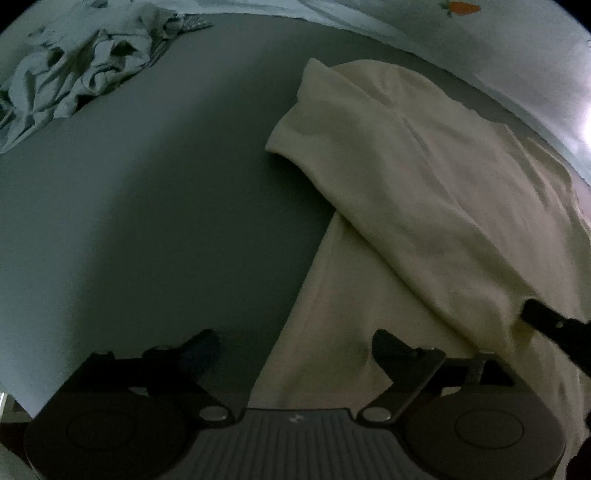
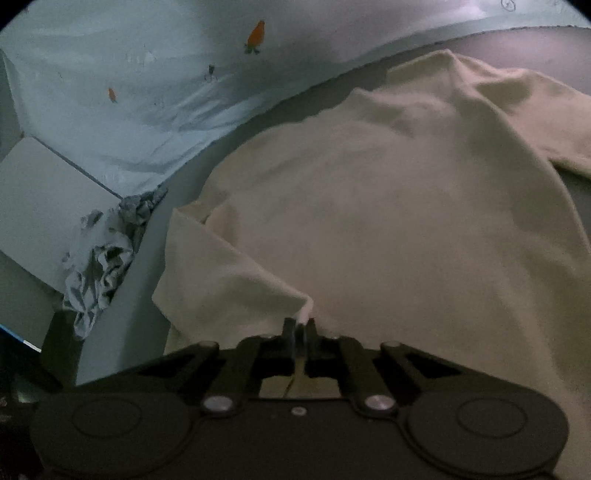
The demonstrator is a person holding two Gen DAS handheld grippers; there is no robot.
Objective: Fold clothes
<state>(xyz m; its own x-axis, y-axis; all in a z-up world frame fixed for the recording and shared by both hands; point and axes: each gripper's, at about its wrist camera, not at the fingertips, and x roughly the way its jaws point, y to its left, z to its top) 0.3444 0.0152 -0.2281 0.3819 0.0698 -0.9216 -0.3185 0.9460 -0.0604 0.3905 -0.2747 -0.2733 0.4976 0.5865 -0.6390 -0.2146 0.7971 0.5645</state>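
Observation:
A cream long-sleeved top [image 1: 424, 177] [image 2: 388, 221] lies spread on a grey surface [image 1: 147, 221]. One sleeve is folded across the body, its cuff end [image 1: 291, 129] pointing left. My left gripper [image 1: 295, 343] stands open low over the top's left edge, with nothing between its fingers. My right gripper [image 2: 300, 326] is shut on a pinch of the cream fabric at the edge of the folded sleeve [image 2: 229, 280]. The right gripper's dark finger [image 1: 546, 321] shows at the right of the left wrist view, pressed into the fabric.
A crumpled pale grey-blue garment [image 1: 74, 77] [image 2: 99, 266] lies at the far left of the surface. A light blue cloth with carrot prints [image 2: 166, 92] [image 1: 461, 22] borders the back edge. A white flat panel [image 2: 44, 206] sits beside the crumpled garment.

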